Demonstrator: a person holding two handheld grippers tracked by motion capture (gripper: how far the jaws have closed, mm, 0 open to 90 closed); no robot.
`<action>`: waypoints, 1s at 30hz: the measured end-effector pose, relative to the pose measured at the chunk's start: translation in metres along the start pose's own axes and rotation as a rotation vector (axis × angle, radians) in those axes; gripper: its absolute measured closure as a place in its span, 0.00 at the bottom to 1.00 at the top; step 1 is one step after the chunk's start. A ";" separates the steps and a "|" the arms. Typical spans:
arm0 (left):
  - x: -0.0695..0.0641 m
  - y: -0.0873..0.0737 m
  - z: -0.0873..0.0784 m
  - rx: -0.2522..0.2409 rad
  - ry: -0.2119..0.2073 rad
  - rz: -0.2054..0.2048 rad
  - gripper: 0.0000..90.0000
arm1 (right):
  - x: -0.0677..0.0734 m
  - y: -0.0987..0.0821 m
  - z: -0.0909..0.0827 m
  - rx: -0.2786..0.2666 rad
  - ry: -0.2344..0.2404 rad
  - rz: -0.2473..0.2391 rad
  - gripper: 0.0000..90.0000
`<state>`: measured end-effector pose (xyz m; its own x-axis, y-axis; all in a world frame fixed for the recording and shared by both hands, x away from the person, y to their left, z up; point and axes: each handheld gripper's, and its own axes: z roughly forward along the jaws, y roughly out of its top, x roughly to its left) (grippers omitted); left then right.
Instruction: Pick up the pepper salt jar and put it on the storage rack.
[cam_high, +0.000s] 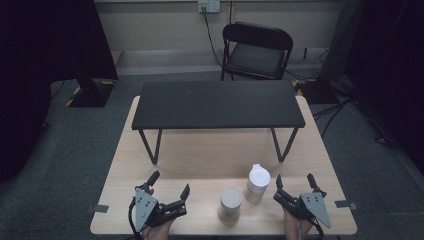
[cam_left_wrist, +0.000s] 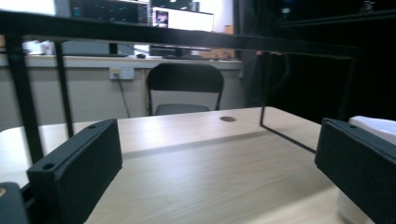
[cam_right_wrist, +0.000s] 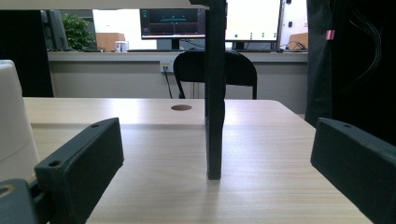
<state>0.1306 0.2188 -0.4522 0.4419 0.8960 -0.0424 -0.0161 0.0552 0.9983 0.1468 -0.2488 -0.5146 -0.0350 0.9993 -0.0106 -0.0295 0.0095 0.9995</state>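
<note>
Two containers stand near the table's front edge: a grey-topped cylinder (cam_high: 230, 204) and a taller white lidded cup (cam_high: 257, 182) just right of and behind it. My left gripper (cam_high: 170, 184) rests open on the table to the left of the cylinder, with nothing between its jaws. To the right of the white cup my right gripper (cam_high: 295, 181) is open too, also holding nothing. In the left gripper view the left gripper (cam_left_wrist: 217, 177) has the white cup (cam_left_wrist: 376, 127) behind its right jaw. The right gripper (cam_right_wrist: 212, 182) has the white cup (cam_right_wrist: 14, 126) at its left edge.
A low black shelf (cam_high: 217, 104) on thin metal legs spans the back half of the wooden table (cam_high: 200, 162). One of its legs (cam_right_wrist: 215, 102) stands straight ahead of the right gripper. A black folding chair (cam_high: 256, 50) stands beyond the table.
</note>
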 end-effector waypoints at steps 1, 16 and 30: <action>-0.001 0.001 0.001 0.000 -0.012 0.002 0.00 | 0.000 0.000 0.000 0.000 0.000 0.000 0.01; -0.019 0.007 0.012 -0.004 -0.152 0.042 0.00 | 0.000 0.000 0.000 0.000 0.000 0.000 0.01; -0.033 0.006 0.026 -0.012 -0.260 0.071 0.00 | 0.000 0.000 0.000 0.000 0.000 -0.001 0.01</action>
<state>0.1393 0.1778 -0.4439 0.6547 0.7548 0.0405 -0.0651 0.0029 0.9979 0.1467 -0.2488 -0.5147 -0.0345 0.9993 -0.0111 -0.0297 0.0100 0.9995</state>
